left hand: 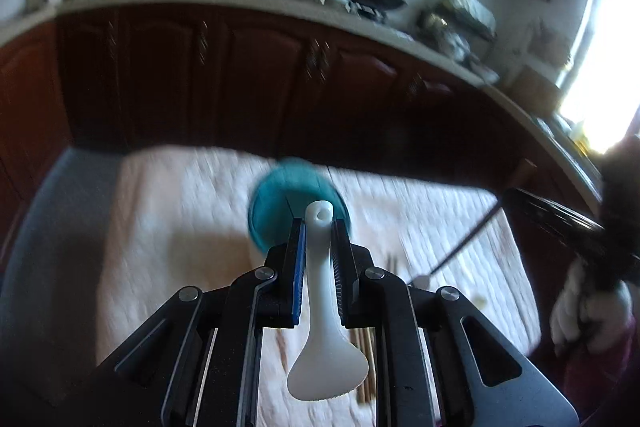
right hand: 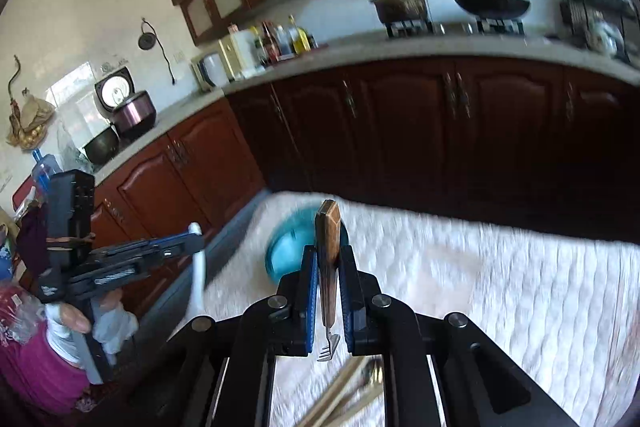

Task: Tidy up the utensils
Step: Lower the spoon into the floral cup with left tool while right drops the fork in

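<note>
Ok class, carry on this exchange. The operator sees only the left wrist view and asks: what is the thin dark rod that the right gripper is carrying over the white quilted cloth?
Observer: The right gripper is shut on a wooden-handled metal fork, with the tines toward its camera.
Operator: How does my white plastic rice paddle sit from the side?
Observer: It runs nearly upright through the left gripper. The handle end is above the jaws and the rest hangs below.
Operator: Anything on the counter beyond my left edge?
Observer: A dark rice cooker with its lid raised.
</note>
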The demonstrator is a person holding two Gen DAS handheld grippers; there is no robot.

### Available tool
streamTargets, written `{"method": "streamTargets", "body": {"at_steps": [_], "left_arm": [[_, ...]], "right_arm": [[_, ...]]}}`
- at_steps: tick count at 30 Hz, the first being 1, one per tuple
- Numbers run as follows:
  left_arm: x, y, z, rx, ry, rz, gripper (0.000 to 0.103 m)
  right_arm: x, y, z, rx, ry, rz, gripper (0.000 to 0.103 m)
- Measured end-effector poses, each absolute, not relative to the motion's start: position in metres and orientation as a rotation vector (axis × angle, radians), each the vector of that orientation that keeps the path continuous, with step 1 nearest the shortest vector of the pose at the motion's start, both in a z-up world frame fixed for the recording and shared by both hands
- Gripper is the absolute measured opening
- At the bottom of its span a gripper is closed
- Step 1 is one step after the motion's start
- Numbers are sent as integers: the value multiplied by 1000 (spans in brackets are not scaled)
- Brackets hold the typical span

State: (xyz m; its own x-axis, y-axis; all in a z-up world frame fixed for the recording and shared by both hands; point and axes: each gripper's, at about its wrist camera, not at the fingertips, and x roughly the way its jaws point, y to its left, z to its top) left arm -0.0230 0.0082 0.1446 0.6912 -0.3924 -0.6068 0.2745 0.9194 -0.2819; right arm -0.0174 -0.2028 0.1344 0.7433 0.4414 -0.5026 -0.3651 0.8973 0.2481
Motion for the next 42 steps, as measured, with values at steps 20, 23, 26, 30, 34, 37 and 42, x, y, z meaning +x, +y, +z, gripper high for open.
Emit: {"method": "streamTargets", "body": {"at_steps": [20, 23, 26, 30, 34, 37, 42], "left_arm": [[101, -20, 91, -104, 567, -165, 11], [99, -28, 83, -72, 554, -177, 11], [95, -35, 76, -8, 528, -174, 12], [90, -33, 73, 9, 513, -159, 12], [81, -24, 72, -14, 498, -115, 12], [77, -22, 72, -12, 495, -68, 12], [72, -33, 65, 24, 490, 54, 9]], "right_arm": [[95, -141, 116, 16, 608, 417, 10], [101, -140, 108, 16, 627, 429, 10], [104, -139, 100, 10, 644, 439, 10], [110, -137, 87, 10, 673, 448, 10], [117, -136, 78, 25, 696, 458, 10], [120, -133, 74, 28, 707, 462, 10], [126, -129, 67, 44, 722, 471, 10]]}}
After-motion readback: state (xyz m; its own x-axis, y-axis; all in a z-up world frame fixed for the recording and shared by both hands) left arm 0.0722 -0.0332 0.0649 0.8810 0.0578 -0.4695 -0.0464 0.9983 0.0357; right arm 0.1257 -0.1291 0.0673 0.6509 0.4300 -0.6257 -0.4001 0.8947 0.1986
